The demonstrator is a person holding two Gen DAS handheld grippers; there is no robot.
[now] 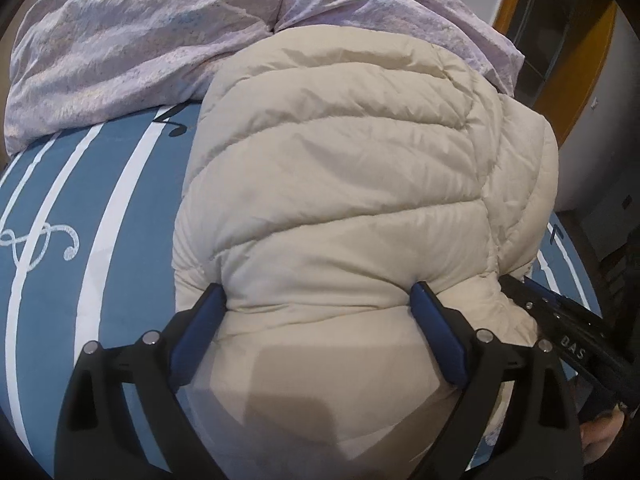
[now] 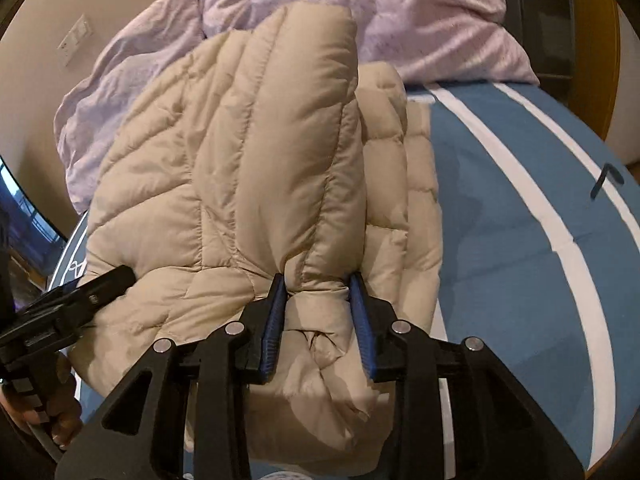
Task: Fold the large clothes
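Your left gripper [image 1: 318, 296], fingers spread wide, and right gripper [image 2: 320, 286], fingers pinching tighter, both clamp the jacket's [image 1: 360, 168] near edge, its bulk stretching ahead toward the quilt [image 1: 140, 40].

Support: bed covered by a blue sheet with white stripes and music-note print [image 1: 120, 208] [image 2: 520, 200]. Lying directly on it: a beige quilted puffer jacket [image 1: 340, 184] [image 2: 240, 152], bunched, and a crumpled pale lilac duvet [image 1: 140, 40] [image 2: 420, 20] at the far end, touching the jacket.
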